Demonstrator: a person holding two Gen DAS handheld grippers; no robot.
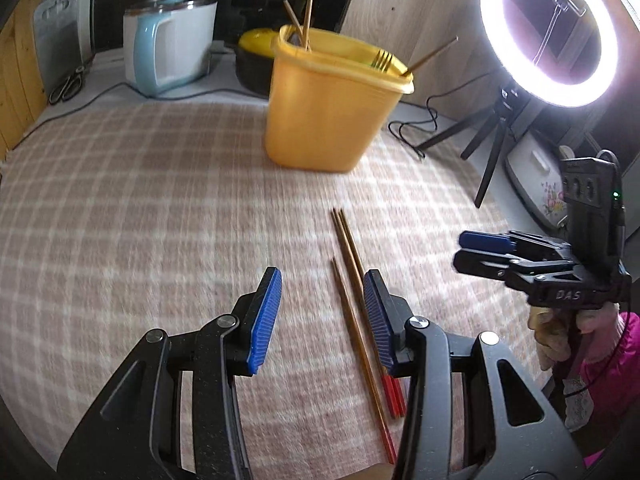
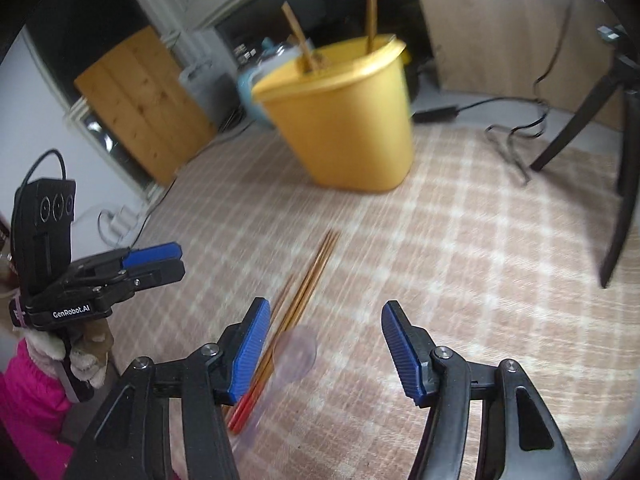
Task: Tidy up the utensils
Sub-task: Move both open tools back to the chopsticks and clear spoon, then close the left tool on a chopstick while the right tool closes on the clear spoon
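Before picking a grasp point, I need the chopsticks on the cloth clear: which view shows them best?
The left wrist view: the chopsticks lie sharp, tips to red ends. In the right wrist view they are motion-blurred and partly hidden.

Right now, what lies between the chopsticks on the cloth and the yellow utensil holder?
Only bare checked tablecloth separates the chopsticks from the yellow utensil holder; the left wrist view shows it most clearly.

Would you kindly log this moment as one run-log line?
left gripper: open, empty | right gripper: open, empty | chopsticks: on cloth | yellow bin: holds utensils
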